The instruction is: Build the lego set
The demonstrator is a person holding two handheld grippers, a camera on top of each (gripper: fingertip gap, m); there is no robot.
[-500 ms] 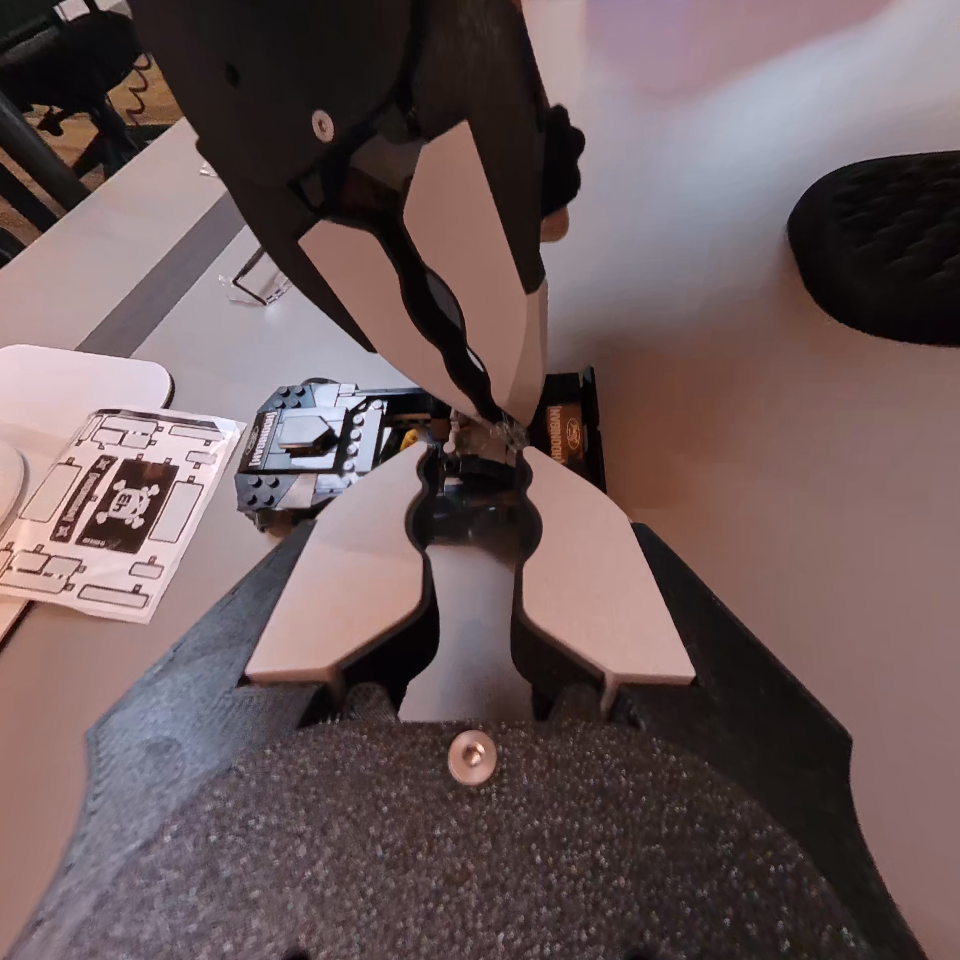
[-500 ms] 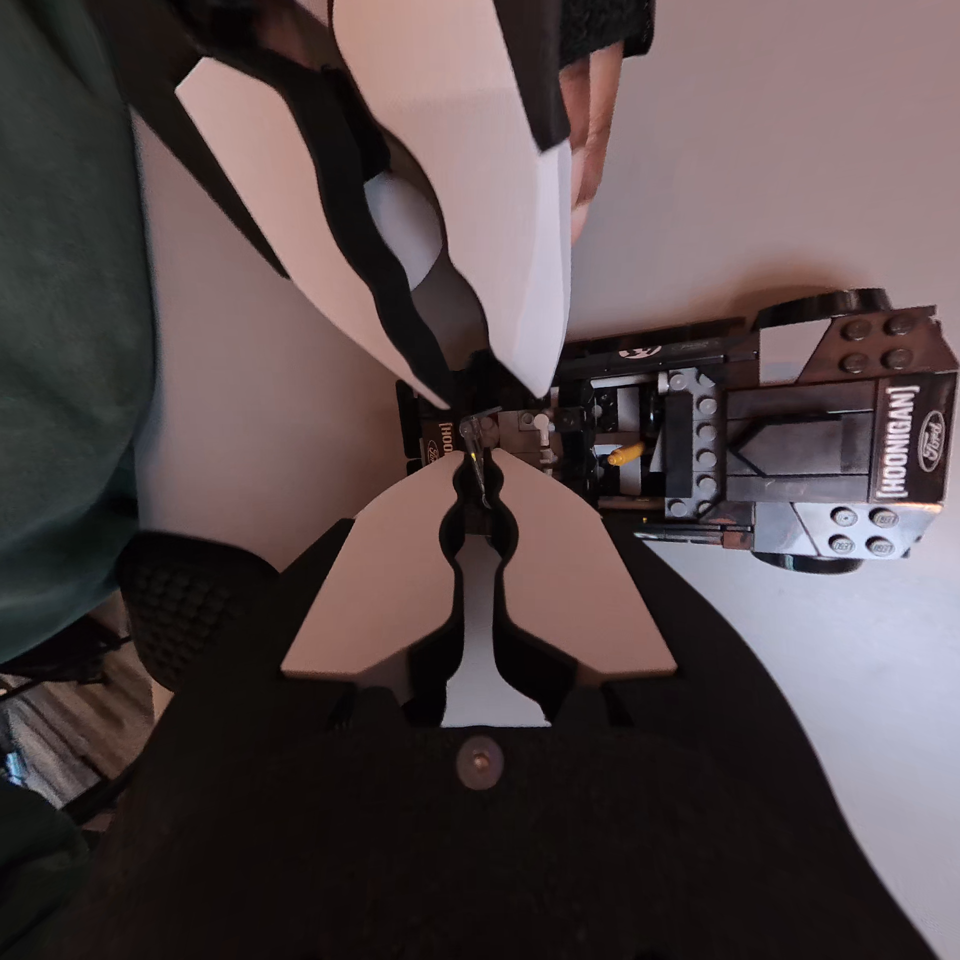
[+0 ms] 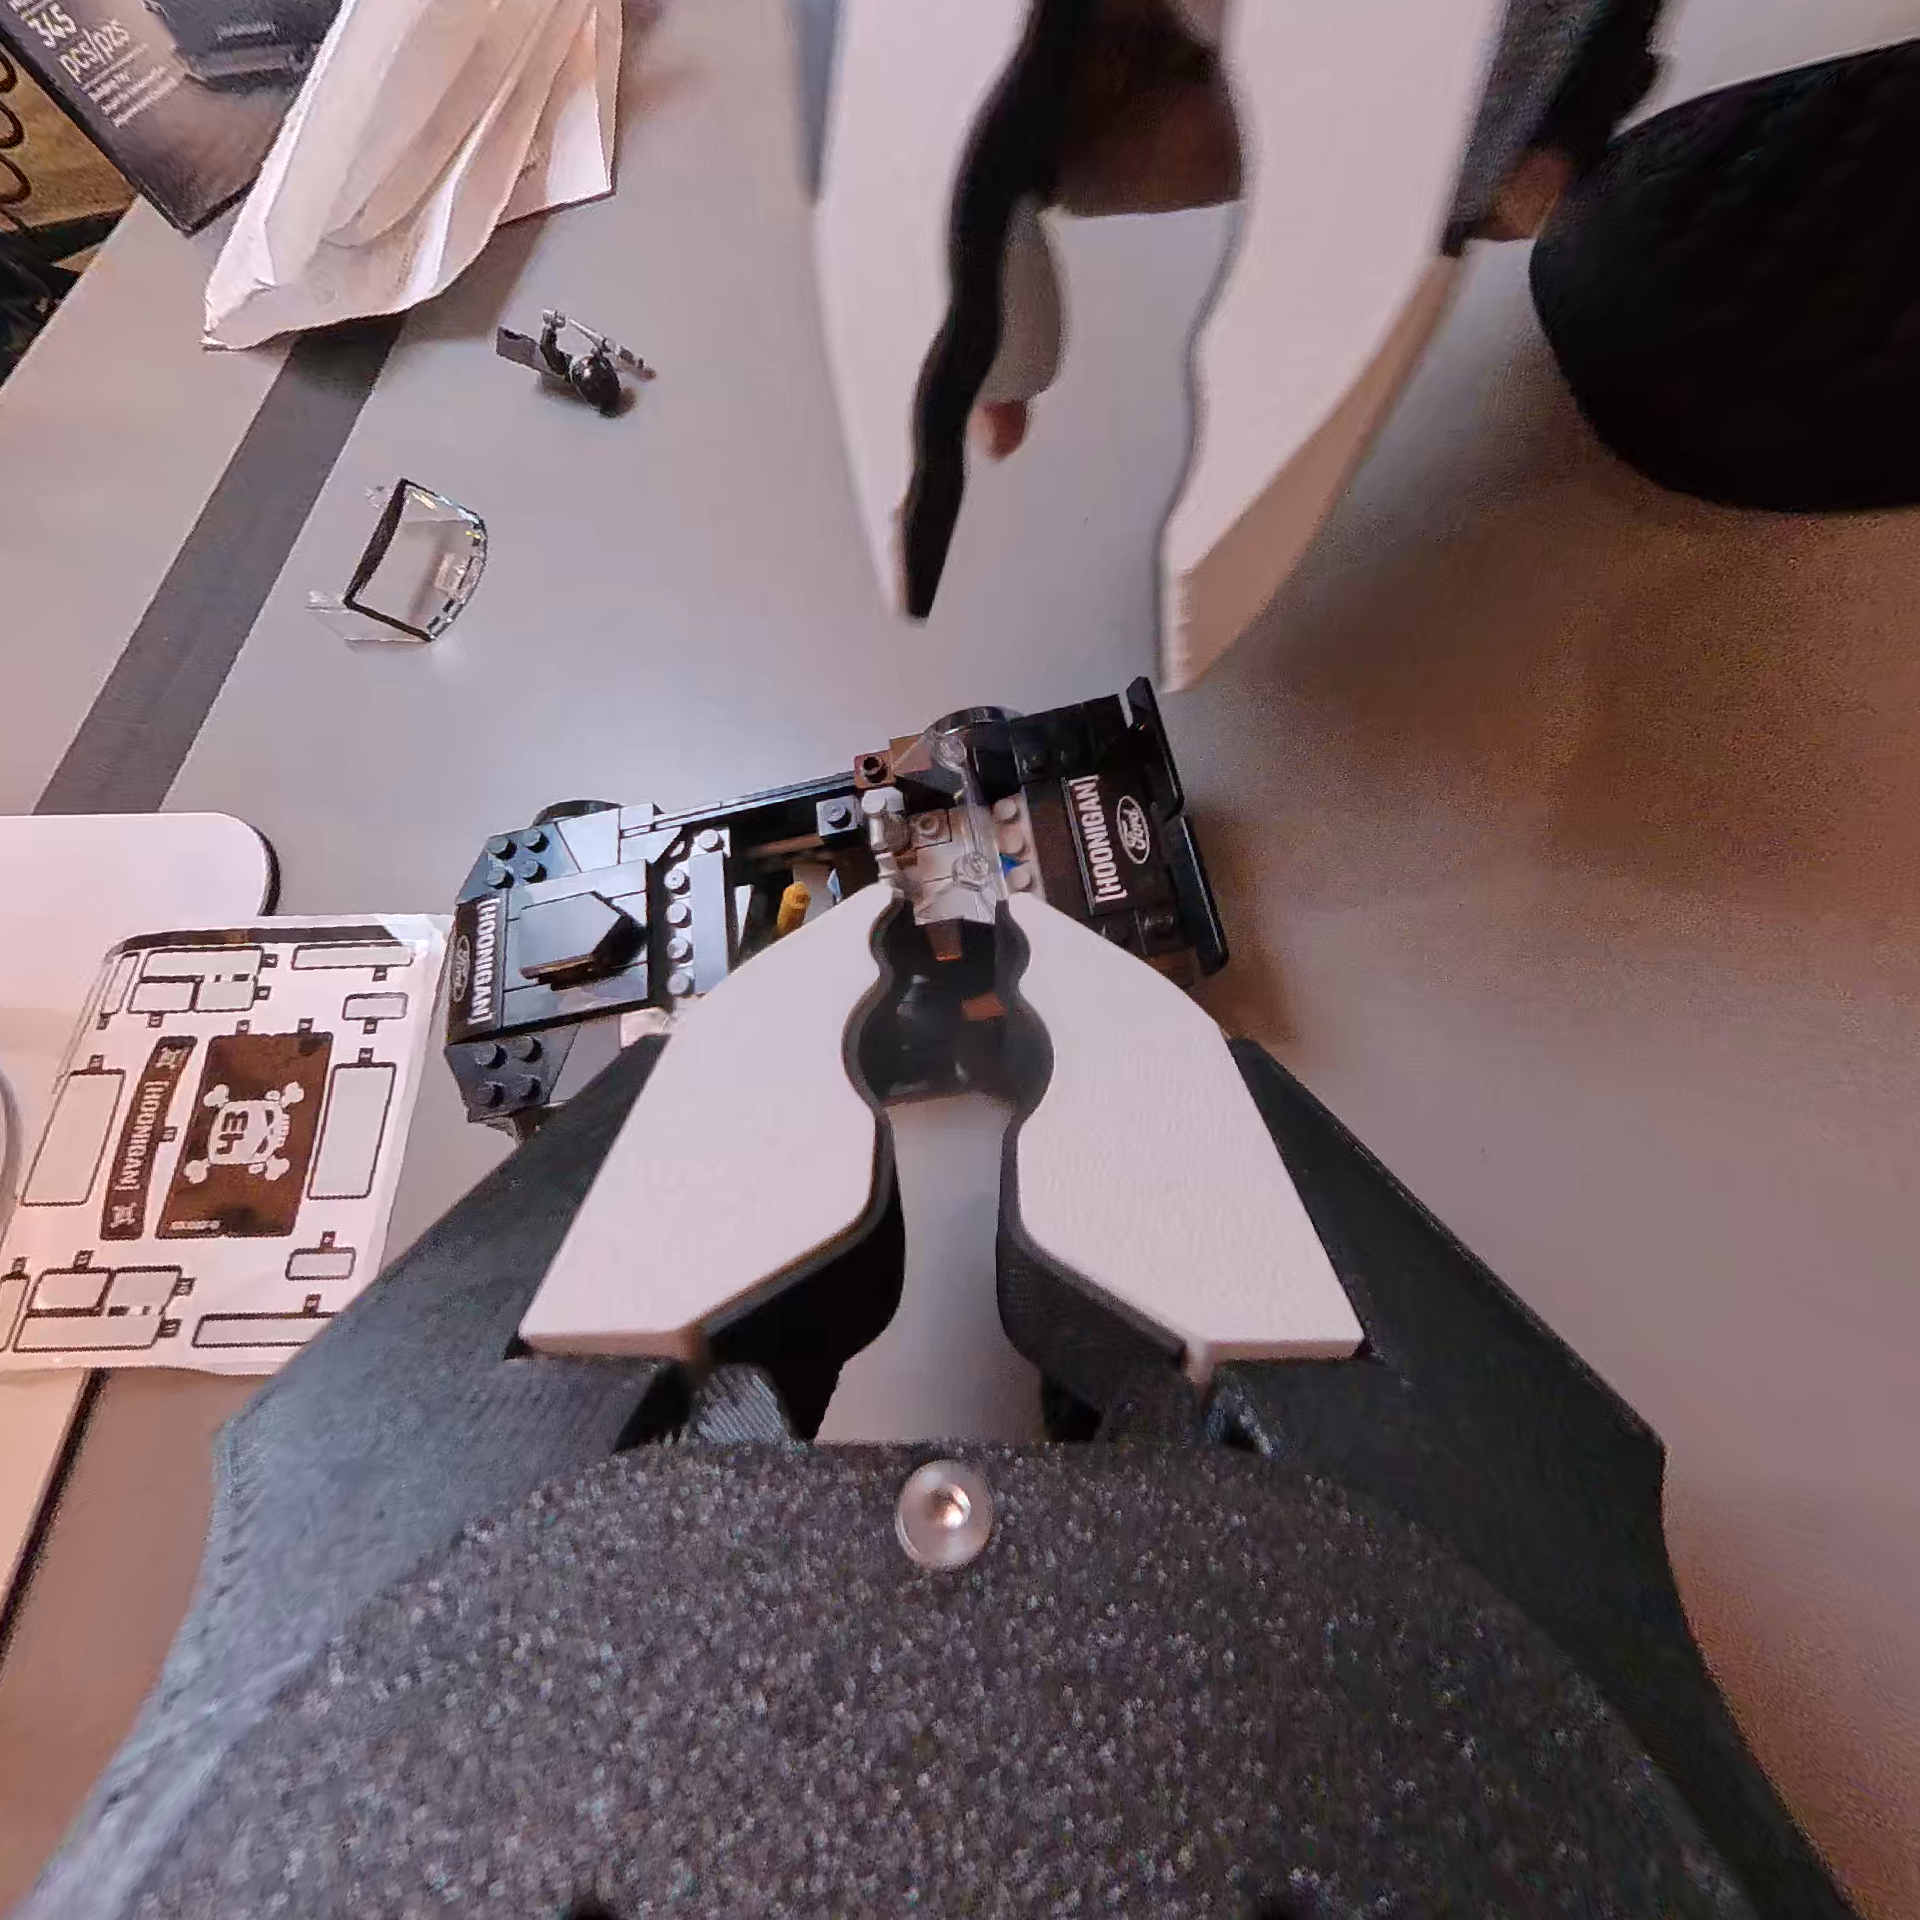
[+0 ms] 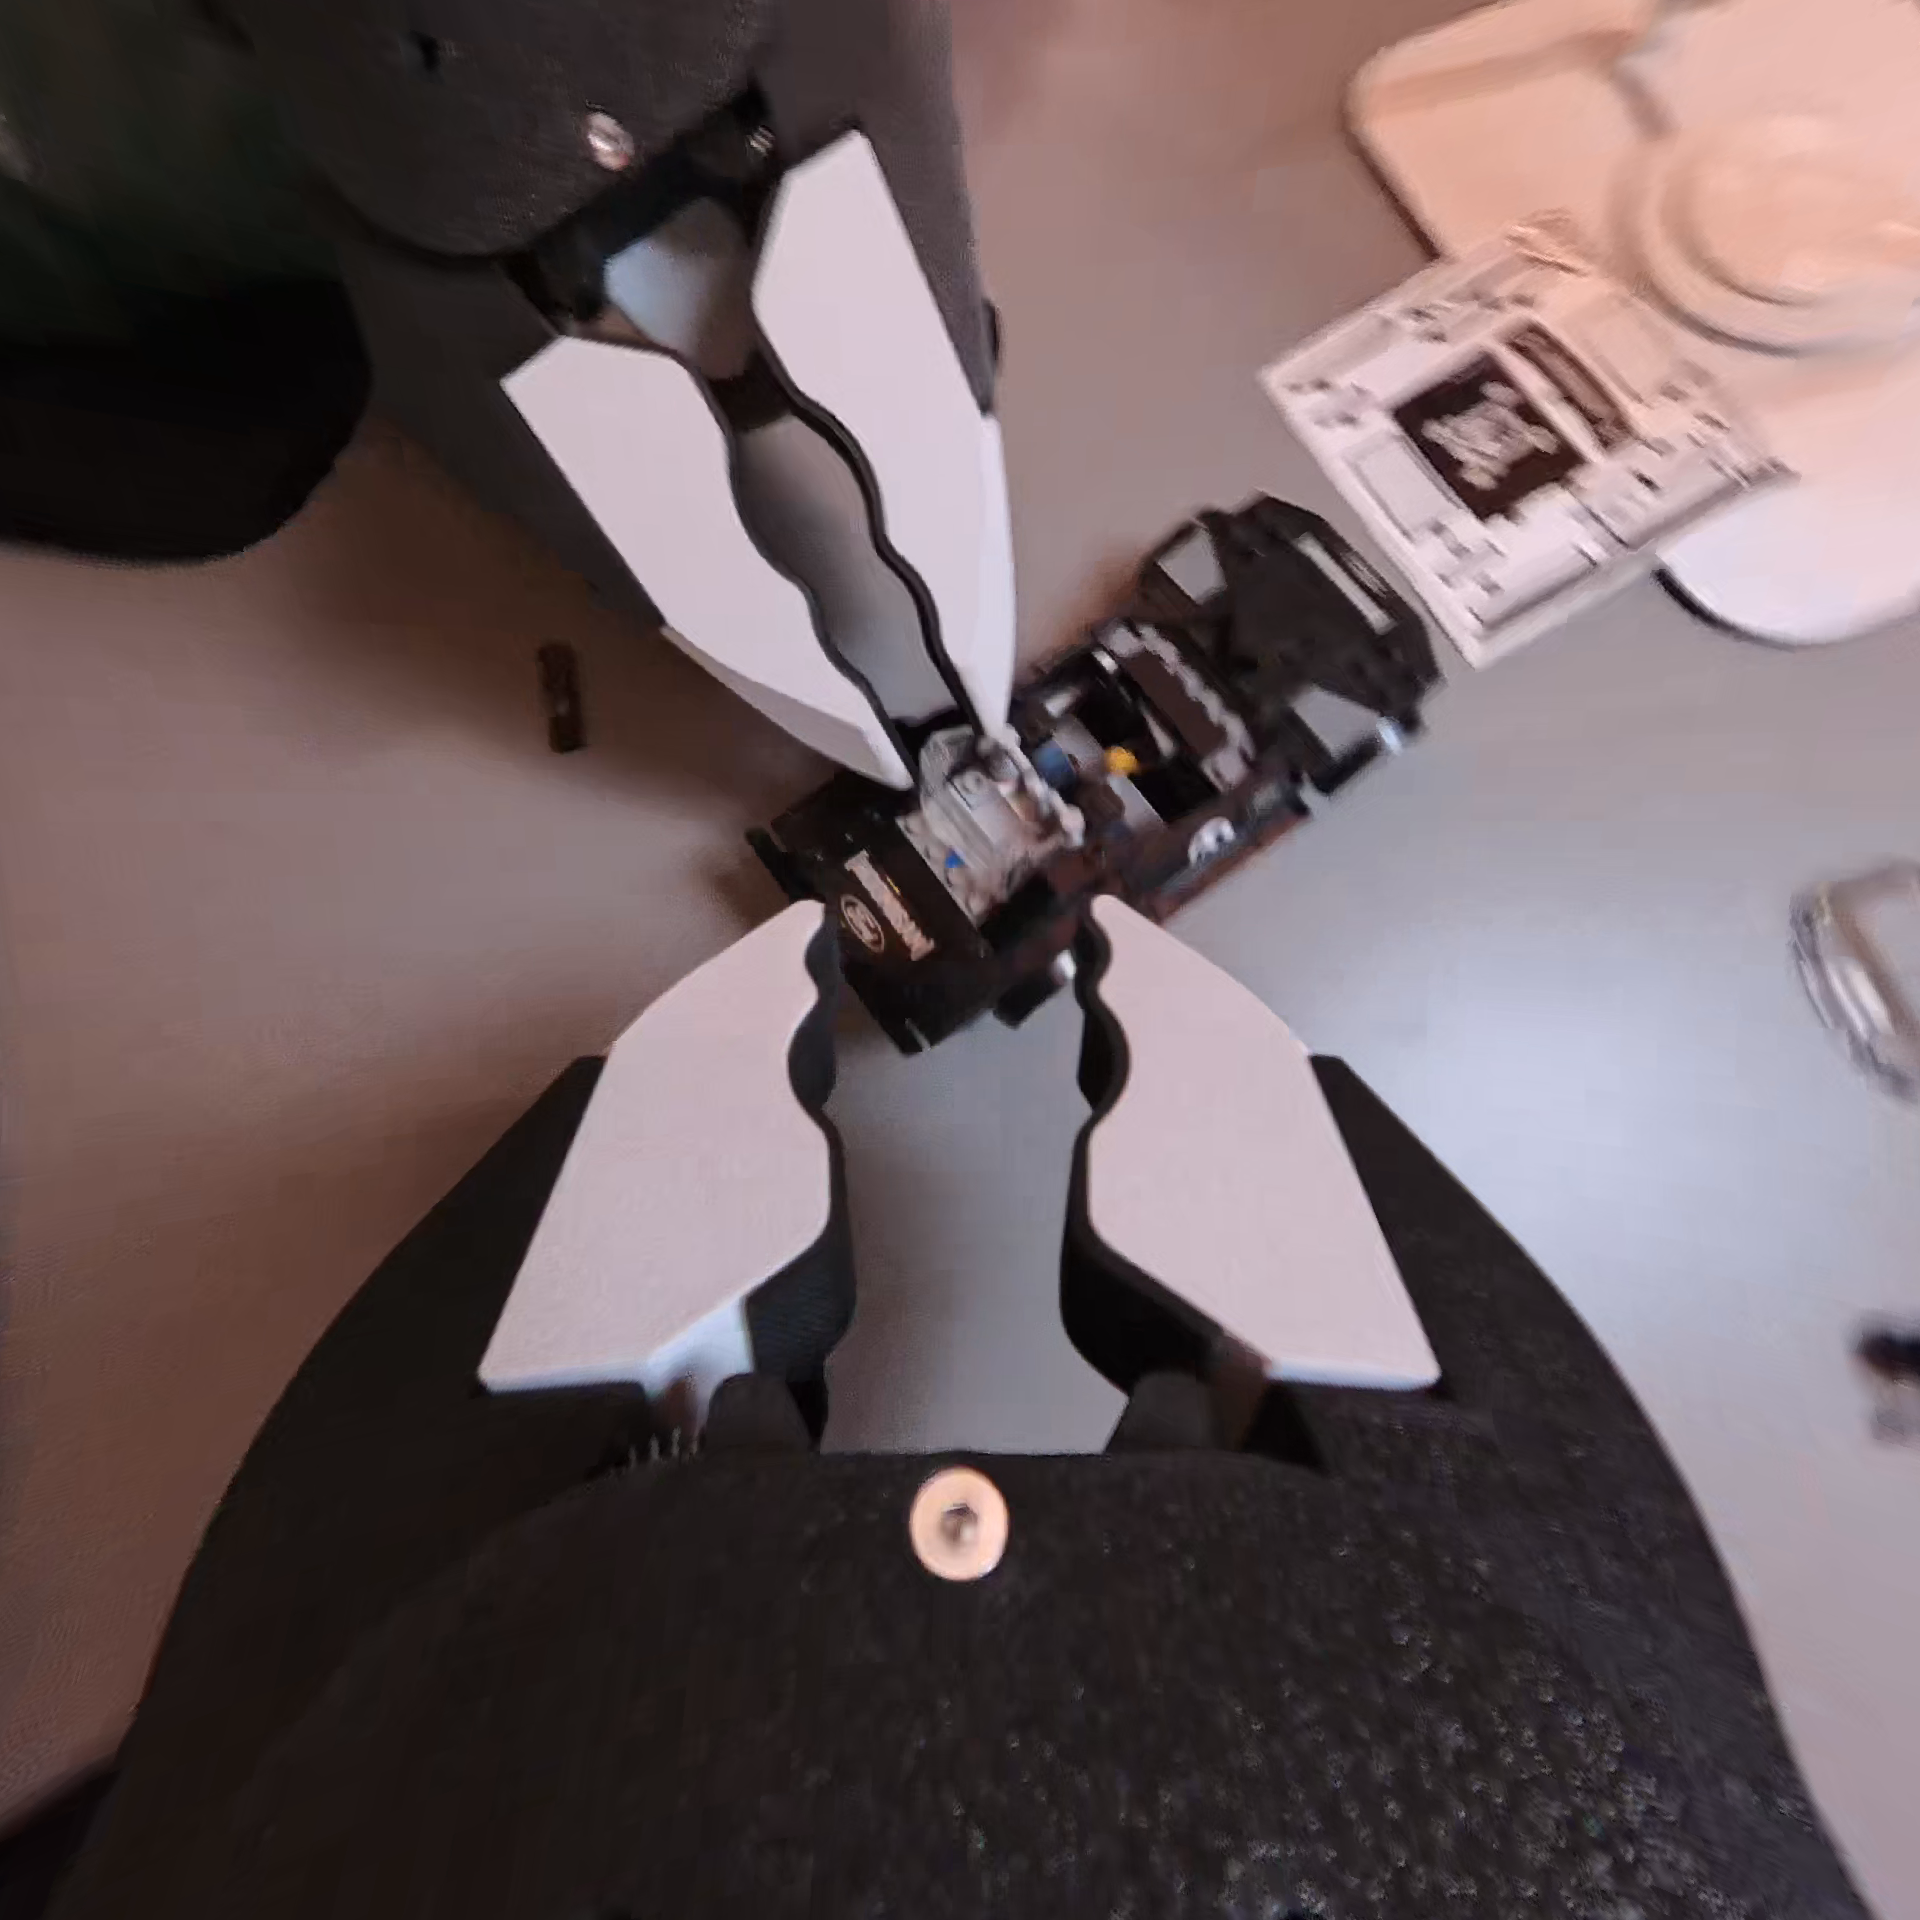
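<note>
A pale grey desk [image 3: 644, 644] carries the whole scene, with a darker strip running along its left part. Near the middle sits the black lego car [image 3: 831, 914], partly built, its open cabin showing grey and clear bricks and a small yellow piece. The left gripper [image 3: 935, 920] has its fingers closed in on the car's middle section, pinching the grey and clear assembly there; in the right wrist view its tips [image 4: 951, 753] meet at that same spot. The right gripper [image 4: 951, 935] is spread wide, its fingers standing either side of the car's rear end, without squeezing it; in the left wrist view it appears blurred above the car [image 3: 1039, 582].

Left of the car lies a sticker sheet [image 3: 208, 1143], partly over a white tray [image 3: 125, 862]. Farther back rest a clear windscreen piece [image 3: 421, 561], a small dark sub-assembly [image 3: 577, 358], crumpled white bags [image 3: 416, 156] and the corner of a dark box [image 3: 135, 94]. A small dark brick [image 4: 561, 696] lies apart on the desk.
</note>
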